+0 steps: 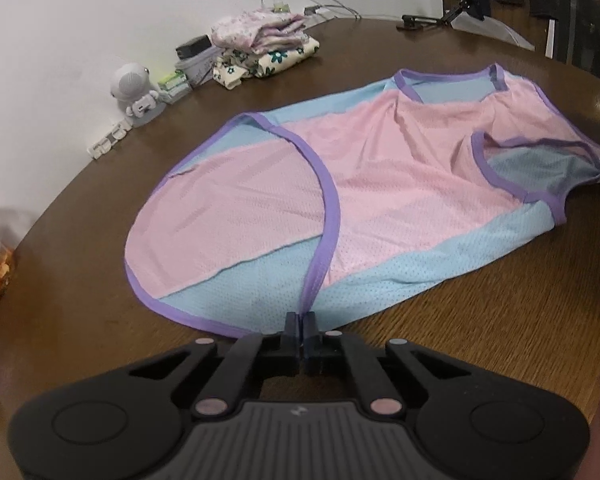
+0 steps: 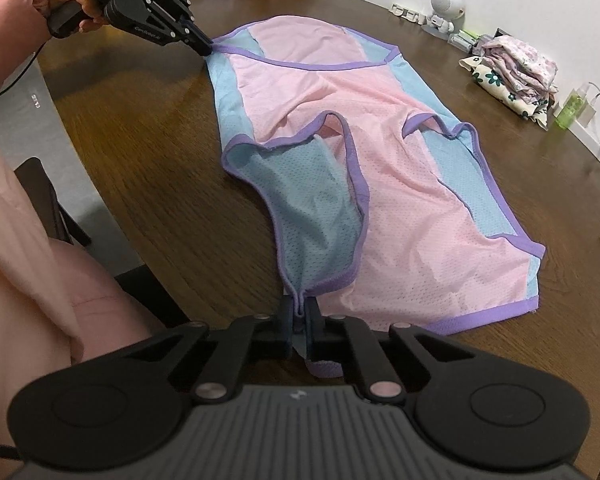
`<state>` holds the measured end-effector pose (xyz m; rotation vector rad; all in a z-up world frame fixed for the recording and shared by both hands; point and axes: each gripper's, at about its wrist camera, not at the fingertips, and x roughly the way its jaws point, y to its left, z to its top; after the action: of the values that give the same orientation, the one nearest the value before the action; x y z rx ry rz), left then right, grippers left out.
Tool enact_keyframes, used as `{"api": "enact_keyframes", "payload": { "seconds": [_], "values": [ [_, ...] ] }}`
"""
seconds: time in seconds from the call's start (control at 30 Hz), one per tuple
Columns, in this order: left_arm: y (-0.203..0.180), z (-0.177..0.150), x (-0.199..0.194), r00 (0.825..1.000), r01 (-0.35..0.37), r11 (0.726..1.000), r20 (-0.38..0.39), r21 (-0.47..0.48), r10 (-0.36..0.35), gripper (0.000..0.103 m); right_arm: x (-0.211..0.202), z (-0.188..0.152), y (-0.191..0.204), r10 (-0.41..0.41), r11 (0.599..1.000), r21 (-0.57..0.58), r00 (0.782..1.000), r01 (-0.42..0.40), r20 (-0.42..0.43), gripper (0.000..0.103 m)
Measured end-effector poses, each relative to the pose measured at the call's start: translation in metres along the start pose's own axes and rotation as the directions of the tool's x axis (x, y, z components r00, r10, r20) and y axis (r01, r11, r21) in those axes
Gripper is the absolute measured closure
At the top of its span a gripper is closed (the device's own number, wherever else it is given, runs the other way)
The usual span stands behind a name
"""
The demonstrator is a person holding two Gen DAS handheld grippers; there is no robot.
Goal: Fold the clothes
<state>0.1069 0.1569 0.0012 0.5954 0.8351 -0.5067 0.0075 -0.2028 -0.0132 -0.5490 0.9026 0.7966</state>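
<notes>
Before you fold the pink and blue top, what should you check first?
1. Left gripper jaws shut on the purple hem of the top: ok.
2. Right gripper jaws shut on the shoulder strap: ok.
3. Top lying flat on the table: not ok, wrinkled around the armhole.
4. Folded clothes pile apart from the top: ok.
5. Grip deep enough to hold during the lift: cannot tell.

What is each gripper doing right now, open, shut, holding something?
Left gripper: shut on the purple-trimmed edge of the pink and blue mesh garment.
Right gripper: shut on another purple-trimmed edge of the same garment, by an armhole.
</notes>
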Motion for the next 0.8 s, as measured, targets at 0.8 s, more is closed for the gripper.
{"api": "enact_keyframes", "payload": {
  "seconds": [0.8],
  "values": [
    [0.011, -0.005, -0.002, 0.998, 0.06, 0.998, -0.006, -0.038, -0.06, 0.071, -0.005, -0.003, -0.019, 0.086, 0.995, 0.054, 0.996, -0.087, 0.018, 0.088]
  ]
}}
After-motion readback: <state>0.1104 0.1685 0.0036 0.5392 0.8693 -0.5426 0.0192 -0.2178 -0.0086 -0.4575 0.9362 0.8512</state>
